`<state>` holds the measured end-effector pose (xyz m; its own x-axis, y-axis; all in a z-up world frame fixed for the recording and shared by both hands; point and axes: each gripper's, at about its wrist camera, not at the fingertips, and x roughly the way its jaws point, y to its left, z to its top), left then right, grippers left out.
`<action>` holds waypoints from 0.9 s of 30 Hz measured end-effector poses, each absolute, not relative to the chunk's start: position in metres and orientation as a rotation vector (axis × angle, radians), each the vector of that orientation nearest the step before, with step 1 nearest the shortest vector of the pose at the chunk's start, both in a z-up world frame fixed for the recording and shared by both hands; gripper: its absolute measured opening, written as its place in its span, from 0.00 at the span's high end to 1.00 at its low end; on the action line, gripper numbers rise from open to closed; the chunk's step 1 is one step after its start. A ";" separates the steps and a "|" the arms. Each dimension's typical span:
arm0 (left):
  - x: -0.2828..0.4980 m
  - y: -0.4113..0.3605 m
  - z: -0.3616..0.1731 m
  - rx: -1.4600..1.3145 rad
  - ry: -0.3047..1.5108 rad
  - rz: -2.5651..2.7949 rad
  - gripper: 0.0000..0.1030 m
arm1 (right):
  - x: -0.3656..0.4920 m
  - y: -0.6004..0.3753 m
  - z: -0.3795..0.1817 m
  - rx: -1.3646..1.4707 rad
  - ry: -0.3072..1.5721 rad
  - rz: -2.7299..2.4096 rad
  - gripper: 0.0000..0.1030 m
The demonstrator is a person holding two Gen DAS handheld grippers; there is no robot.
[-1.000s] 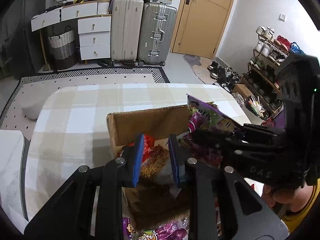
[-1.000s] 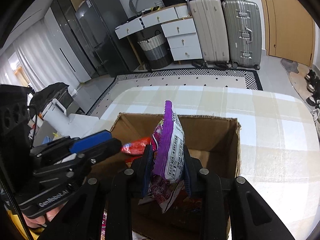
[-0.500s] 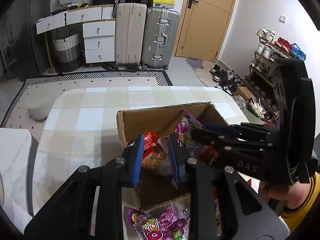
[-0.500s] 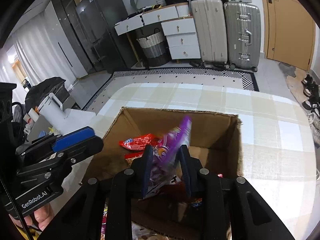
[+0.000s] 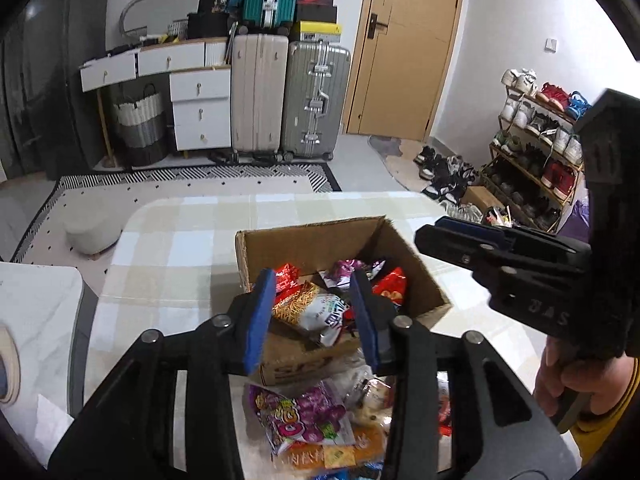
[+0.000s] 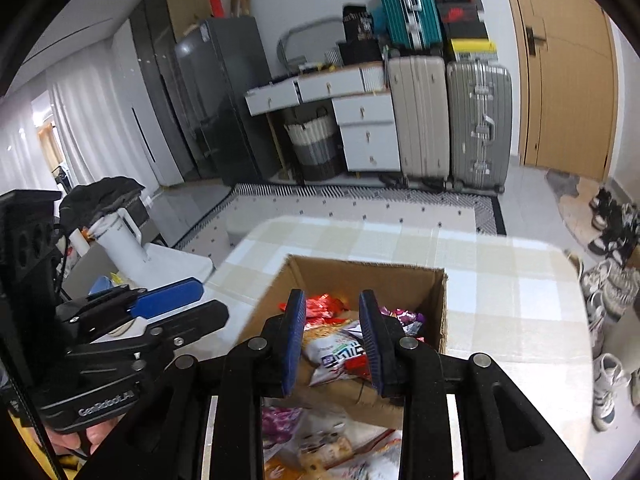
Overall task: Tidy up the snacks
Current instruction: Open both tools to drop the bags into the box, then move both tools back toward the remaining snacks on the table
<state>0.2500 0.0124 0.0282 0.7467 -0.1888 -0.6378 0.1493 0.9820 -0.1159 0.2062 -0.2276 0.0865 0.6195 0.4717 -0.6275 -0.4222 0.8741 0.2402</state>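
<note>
Hovering your left tongs (image 5: 316, 314) above the cardboard box (image 5: 308, 246), empty and spreading, right tongs (image 6: 332, 338) pressed near-shut on nothing, snack packets (image 5: 316, 308) inside.

Saw two upright suitcases (image 5: 291, 96) beside white drawers (image 5: 200, 108), wooden door (image 5: 404, 48), shoe rack (image 5: 536, 152), woven basket (image 5: 138, 122), checked tablecloth (image 5: 172, 248).

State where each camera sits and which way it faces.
Left wrist: on left hand-held gripper, jaws opening, empty; faces down onto cardboard box; right hand-held gripper and hand at right.
Right wrist: on right hand-held gripper; faces down onto cardboard box; left hand-held gripper at left.
Shared: cardboard box, suitcases, door.
</note>
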 end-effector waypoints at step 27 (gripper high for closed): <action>-0.068 0.021 0.144 -0.077 0.369 -0.125 0.00 | -0.084 -0.277 0.191 0.135 0.267 0.531 0.06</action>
